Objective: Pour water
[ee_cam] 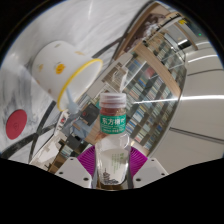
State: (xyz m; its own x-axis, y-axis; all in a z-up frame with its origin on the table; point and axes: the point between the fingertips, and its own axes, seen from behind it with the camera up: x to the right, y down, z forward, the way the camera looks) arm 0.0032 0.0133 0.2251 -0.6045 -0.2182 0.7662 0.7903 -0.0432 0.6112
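**Pour Water: Bottle Gripped, Positioned Beside Cup**

1. Gripper state. The gripper is closed on 1 bottle. Both pink pads press against the lower body of the bottle, 1 on each side, with no gap visible. The bottle stands upright between the fingers and rises above them.

2. Bottle. The bottle is clear plastic with a green and white label and a brown cap. The cap appears to be in place. The water level inside cannot be determined.

3. Cup. A pale cup with a yellow rim lies ahead of the gripper and to its left, above the bottle cap. Its opening faces toward the bottle. Whether a hand holds the cup cannot be told.

4. Progress. Judged from this view, the grasp is complete and the bottle is close to the cup. No water is seen flowing. Remaining, by judgement: bring the bottle mouth over the cup rim, tilt, and pour. If the cap is on, it must be removed first.
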